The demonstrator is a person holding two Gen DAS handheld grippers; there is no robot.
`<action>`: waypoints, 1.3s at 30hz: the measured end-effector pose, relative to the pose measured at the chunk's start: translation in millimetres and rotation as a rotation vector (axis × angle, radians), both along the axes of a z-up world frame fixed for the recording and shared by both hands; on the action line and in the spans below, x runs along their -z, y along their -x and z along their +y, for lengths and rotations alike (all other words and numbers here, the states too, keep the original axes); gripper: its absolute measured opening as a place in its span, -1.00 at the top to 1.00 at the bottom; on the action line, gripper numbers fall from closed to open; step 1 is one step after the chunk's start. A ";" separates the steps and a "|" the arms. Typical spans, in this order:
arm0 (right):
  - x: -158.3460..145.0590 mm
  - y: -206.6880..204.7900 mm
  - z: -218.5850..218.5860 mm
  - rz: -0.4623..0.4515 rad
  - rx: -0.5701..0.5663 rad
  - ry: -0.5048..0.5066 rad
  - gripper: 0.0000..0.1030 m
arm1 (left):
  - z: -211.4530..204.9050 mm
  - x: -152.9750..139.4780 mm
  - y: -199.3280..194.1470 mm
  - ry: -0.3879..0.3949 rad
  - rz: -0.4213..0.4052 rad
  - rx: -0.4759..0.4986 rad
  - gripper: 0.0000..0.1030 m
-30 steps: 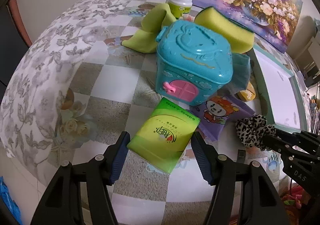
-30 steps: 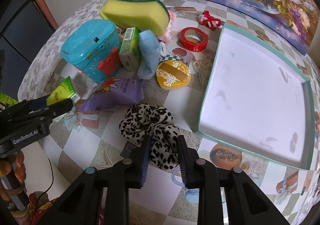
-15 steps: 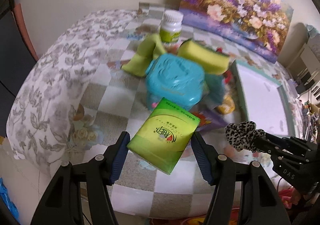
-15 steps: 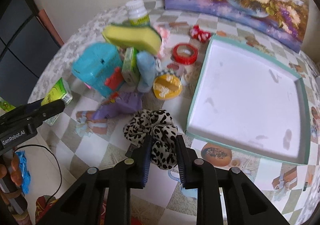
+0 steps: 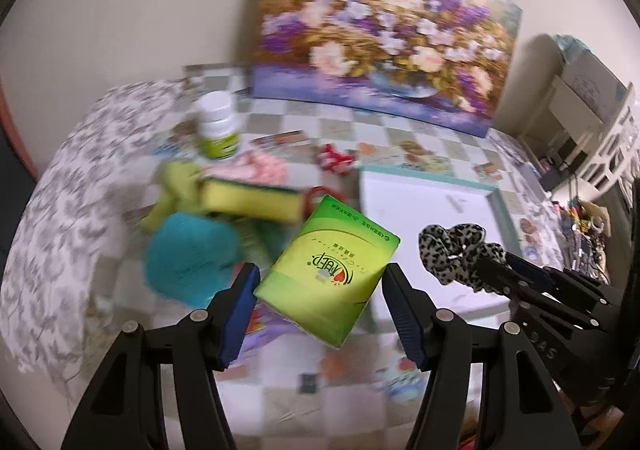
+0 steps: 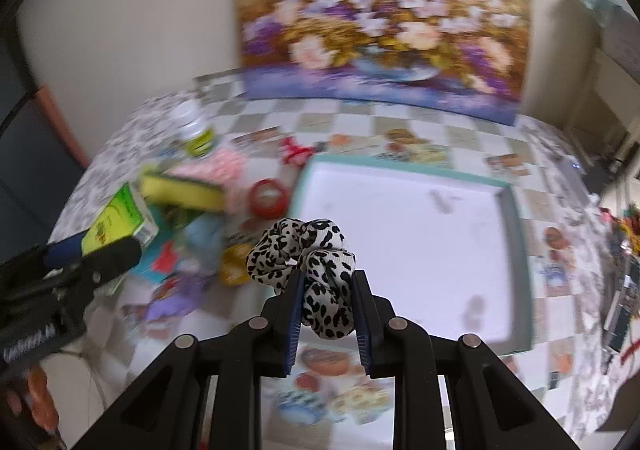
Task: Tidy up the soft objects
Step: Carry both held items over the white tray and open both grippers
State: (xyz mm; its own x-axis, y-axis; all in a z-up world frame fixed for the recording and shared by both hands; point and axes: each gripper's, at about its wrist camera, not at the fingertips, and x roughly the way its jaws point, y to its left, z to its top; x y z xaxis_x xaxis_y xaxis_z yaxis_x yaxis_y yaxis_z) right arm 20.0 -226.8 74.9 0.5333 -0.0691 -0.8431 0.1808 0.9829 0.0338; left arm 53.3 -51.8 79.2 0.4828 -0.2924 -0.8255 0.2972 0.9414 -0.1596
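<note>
The left tool (image 5: 318, 292) grips a green tissue pack (image 5: 328, 274) clear of the worktop (image 5: 72, 185). The right tool (image 6: 326, 308) pinches a leopard-print scrunchie (image 6: 308, 254), the white tray (image 6: 404, 217) at its one o'clock.

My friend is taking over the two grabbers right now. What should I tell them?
Left gripper: shut on the green tissue pack, lifted above the table.
Right gripper: shut on the leopard scrunchie, held in the air near the tray's near edge.
White tray: nothing has been put in it yet.
On the table beside the tray: yellow sponge, pink cloth, light blue cloth, teal toy box.
Done: both soft things picked up.
Left: probably drop both into the tray, then fetch the other soft things.
</note>
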 end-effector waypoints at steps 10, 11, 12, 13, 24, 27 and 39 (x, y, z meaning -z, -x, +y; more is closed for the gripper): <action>5.4 -15.4 -87.5 0.005 0.211 -0.067 0.52 | -80.5 19.6 -23.4 0.013 0.065 0.047 -0.26; 9.1 -16.0 -97.7 0.012 0.237 -0.067 0.52 | -87.1 23.2 -25.0 0.005 0.068 0.048 -0.26; 11.6 -16.1 -104.0 0.017 0.252 -0.068 0.52 | -94.3 27.7 -27.2 -0.002 0.074 0.050 -0.26; 16.4 -16.5 -114.7 0.027 0.276 -0.076 0.52 | -100.1 31.9 -29.2 -0.006 0.083 0.053 -0.26; 47.0 -23.6 -171.4 0.080 0.394 -0.060 0.52 | -147.4 81.5 -55.8 -0.059 0.138 0.064 -0.26; 49.7 -30.4 -178.6 0.081 0.400 -0.046 0.52 | -155.2 92.0 -62.9 -0.067 0.145 0.070 -0.26; 50.1 -38.3 -186.1 0.108 0.401 0.003 0.21 | -174.1 101.5 -78.8 -0.054 0.142 0.088 -0.33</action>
State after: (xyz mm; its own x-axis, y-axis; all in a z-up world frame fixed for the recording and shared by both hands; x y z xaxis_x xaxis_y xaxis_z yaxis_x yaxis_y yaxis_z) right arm 58.3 -412.9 24.8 0.3727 -0.2557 -0.8920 0.5514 0.8342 -0.0087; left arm 132.2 -225.9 -22.3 0.3344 -0.2814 -0.8994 0.3567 0.9212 -0.1556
